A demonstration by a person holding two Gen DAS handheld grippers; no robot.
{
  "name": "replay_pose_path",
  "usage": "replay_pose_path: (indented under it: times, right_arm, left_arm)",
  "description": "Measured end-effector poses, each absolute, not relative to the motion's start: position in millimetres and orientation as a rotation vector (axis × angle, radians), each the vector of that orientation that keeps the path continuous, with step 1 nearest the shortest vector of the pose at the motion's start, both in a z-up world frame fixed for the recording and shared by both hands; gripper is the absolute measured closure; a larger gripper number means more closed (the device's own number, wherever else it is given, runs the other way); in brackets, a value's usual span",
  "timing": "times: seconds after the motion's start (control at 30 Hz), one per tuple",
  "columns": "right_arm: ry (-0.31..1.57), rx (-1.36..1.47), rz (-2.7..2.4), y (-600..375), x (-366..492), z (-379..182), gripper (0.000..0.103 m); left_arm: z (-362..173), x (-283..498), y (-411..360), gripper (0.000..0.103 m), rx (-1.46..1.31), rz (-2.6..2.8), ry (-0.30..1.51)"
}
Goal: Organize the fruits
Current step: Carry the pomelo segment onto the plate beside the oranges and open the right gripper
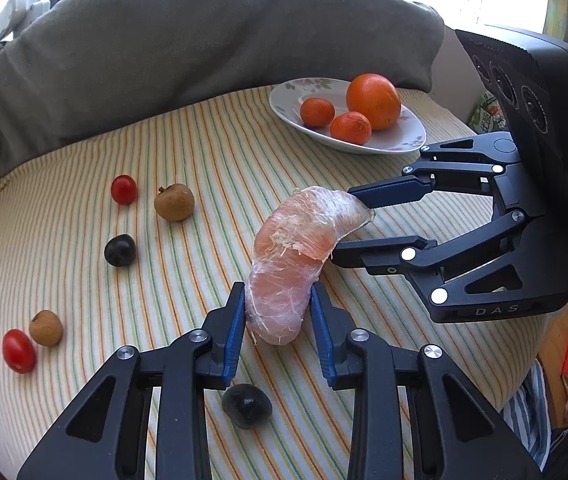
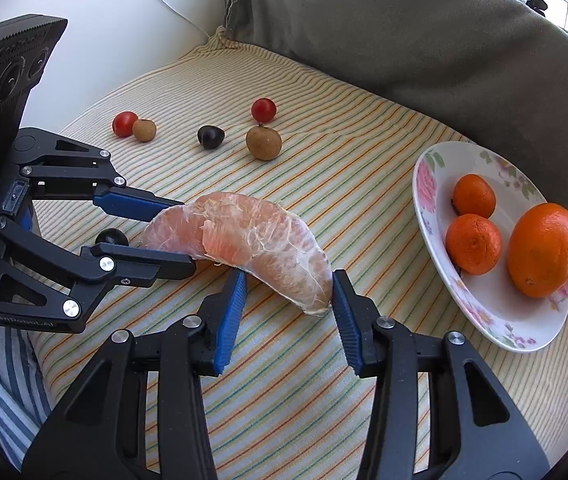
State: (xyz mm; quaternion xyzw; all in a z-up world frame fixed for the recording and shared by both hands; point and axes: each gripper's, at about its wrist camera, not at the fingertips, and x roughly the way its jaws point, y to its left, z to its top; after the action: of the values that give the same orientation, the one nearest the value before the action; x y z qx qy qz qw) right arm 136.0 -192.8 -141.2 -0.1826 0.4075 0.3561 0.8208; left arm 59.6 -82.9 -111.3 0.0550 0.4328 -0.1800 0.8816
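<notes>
**Two grippers at the two ends of one pomelo segment**

Left wrist view: the left gripper has its two blue pads on both sides of the near end of a peeled pomelo segment. The pads press on the pink flesh, so this gripper is grasping the segment. The right gripper comes in from the right side and its two fingers stand above and below the far tip of the same segment; the upper finger touches the tip, but I cannot tell if the lower one presses on it. Beyond the right gripper there is a flowered plate with a big orange and two small mandarins. To the left of the left gripper, on the striped cloth, lie two cherry tomatoes, two brown longans and a dark grape. Another dark fruit lies just under the left gripper's fingers.

Right wrist view: the right gripper has the lower tip of the segment between its pads. The right pad touches the tip, while the left pad stands a little apart from it, so the grip is not closed on the fruit. The left gripper holds the other end from the left. The plate is to the right of the right gripper, near but apart.
</notes>
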Motion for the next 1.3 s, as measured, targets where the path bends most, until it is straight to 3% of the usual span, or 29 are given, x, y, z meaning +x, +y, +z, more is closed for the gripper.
replay_pose_path:
  times: [0.6, 1.3]
  right_arm:
    - [0.795, -0.289, 0.654, -248.1, 148.8, -100.6, 0.058]
    - [0.750, -0.274, 0.529, -290.8, 226.8, -72.8, 0.058]
  left_arm:
    - [-81.7, 89.9, -115.5, 0.073, 0.148, -0.456, 0.808]
    - [-59.6, 168.1, -148.8, 0.073, 0.091, -0.473, 0.751]
